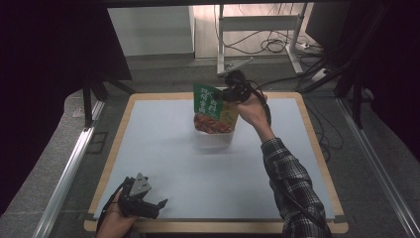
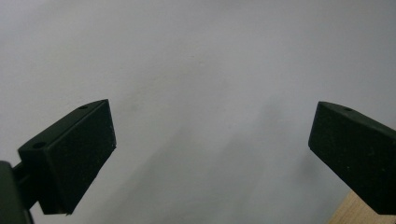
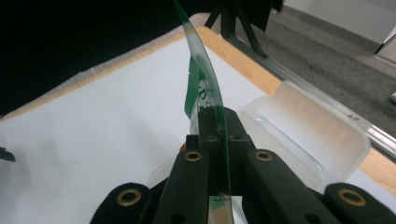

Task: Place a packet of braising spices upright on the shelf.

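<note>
A food pouch (image 1: 212, 111) with a green top and a red-orange picture hangs above the far middle of the mat, seen edge-on in the right gripper view (image 3: 203, 79). My right gripper (image 1: 229, 93) is shut on its upper edge, jaws pressed together on the film (image 3: 219, 126). A clear plastic container (image 1: 216, 138) sits on the mat just under the pouch, and it lies at the right of the jaws (image 3: 303, 130). My left gripper (image 1: 157, 208) rests near the table's front left edge, open (image 2: 212, 140) with nothing between its fingers.
A pale grey mat (image 1: 163, 148) covers the wooden table (image 1: 317, 148). Aluminium rails (image 1: 69, 168) run along both sides on the floor. A desk frame and loose cables (image 1: 270, 44) lie behind the table's far edge.
</note>
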The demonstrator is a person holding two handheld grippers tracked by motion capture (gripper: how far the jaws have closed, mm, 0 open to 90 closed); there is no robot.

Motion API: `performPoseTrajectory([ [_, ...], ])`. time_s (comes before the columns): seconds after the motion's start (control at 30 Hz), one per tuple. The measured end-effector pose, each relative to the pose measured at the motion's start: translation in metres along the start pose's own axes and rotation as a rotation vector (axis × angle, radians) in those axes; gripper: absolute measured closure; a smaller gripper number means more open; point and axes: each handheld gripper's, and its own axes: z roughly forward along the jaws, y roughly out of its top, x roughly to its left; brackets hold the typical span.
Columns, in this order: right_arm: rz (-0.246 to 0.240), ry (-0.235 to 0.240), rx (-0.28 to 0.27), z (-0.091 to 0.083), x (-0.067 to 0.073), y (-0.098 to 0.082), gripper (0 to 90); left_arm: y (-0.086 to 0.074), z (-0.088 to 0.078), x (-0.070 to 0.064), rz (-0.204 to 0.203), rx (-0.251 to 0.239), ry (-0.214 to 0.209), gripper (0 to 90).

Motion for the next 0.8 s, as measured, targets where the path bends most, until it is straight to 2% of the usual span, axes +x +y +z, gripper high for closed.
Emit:
performPoseTrajectory([
  [0.17, 0.012, -0.001, -0.018, 0.0074, -0.002, -0.0033, 88.8, 0.0, 0.0, 0.0001, -0.001, 0.001, -0.001, 0.7],
  [0.3, 0.008, -0.006, -0.005, 0.0083, -0.0033, -0.0022, 88.1, 0.0, 0.0, -0.0002, 0.002, 0.002, 0.001, 0.8],
  [0.43, -0.008, -0.031, 0.017, 0.0077, -0.0016, -0.0014, 82.2, 0.0001, 0.0002, -0.0006, 0.004, 0.003, 0.003, 0.9],
  [0.57, -0.038, -0.058, 0.016, 0.0083, 0.0013, -0.0002, 67.4, 0.0, -0.0001, 0.0, -0.001, 0.001, 0.002, 0.8],
  [0.6, -0.038, -0.058, 0.016, 0.0083, 0.0013, -0.0002, 67.4, 0.0, -0.0001, 0.0, -0.001, 0.001, 0.002, 0.9],
  [0.63, -0.043, -0.067, 0.001, 0.0074, 0.0021, 0.0004, 60.8, -0.0001, -0.0002, 0.0001, -0.003, -0.001, 0.0, 0.9],
  [0.67, -0.043, -0.067, 0.001, 0.0074, 0.0021, 0.0004, 60.8, -0.0001, -0.0002, 0.0001, -0.003, -0.001, 0.0, 0.8],
  [0.77, -0.051, -0.078, -0.014, 0.0058, 0.003, 0.0014, 50.5, -0.0004, -0.0007, 0.0012, -0.013, -0.007, -0.002, 0.8],
  [0.8, -0.051, -0.078, -0.014, 0.0058, 0.003, 0.0014, 50.5, -0.0004, -0.0007, 0.0012, -0.013, -0.007, -0.002, 0.8],
])
